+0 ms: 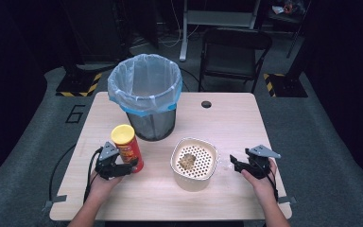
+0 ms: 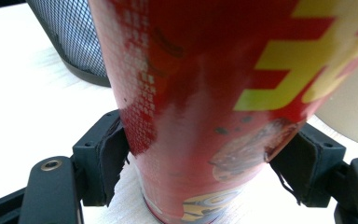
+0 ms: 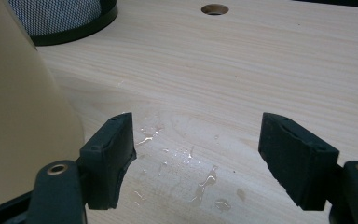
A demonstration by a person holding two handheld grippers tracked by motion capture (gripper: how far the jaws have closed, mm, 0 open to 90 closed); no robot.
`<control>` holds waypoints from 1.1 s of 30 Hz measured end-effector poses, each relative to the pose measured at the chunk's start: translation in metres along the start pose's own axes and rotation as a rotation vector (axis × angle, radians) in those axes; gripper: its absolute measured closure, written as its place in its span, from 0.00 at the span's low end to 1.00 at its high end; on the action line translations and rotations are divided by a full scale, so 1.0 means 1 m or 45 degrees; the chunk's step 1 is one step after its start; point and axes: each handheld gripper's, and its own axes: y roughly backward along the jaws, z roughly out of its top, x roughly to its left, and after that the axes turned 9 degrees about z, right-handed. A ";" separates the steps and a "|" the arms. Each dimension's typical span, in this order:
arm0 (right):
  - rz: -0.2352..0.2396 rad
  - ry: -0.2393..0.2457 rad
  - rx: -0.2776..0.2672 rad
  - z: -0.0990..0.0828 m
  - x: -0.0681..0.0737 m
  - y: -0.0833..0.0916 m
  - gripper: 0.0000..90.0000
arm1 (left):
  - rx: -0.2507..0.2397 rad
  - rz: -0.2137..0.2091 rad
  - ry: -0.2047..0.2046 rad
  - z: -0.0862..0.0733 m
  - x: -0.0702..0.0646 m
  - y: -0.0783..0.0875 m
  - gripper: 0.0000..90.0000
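Red with a yellow lid, the chip can stands upright on the pale wooden surface, just in front of the lined mesh waste bin. The left claw is clenched on the can's lower body, a pad pressed against each side. Right of the can sits a cream perforated strainer basket with food scraps inside. The right claw hovers released beside the basket, its jaws apart over small water drops.
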 end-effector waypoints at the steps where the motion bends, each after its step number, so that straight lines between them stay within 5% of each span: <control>1: 0.013 -0.021 -0.007 -0.001 0.000 0.000 0.29 | -0.008 -0.002 0.016 0.001 0.000 0.002 0.27; 7: 0.009 -0.006 0.002 -0.003 -0.002 -0.002 0.29 | -0.011 -0.024 0.076 0.009 0.001 0.011 0.27; 17: 0.000 -0.020 0.022 -0.006 -0.006 -0.003 0.29 | 0.024 -0.060 0.047 0.033 -0.004 0.027 0.27; 22: 0.000 -0.023 0.027 -0.008 -0.008 -0.003 0.29 | 0.041 -0.104 0.030 0.054 -0.006 0.034 0.27; 33: -0.002 -0.047 0.035 -0.011 -0.012 -0.002 0.29 | 0.041 -0.097 -0.020 0.107 -0.010 0.061 0.27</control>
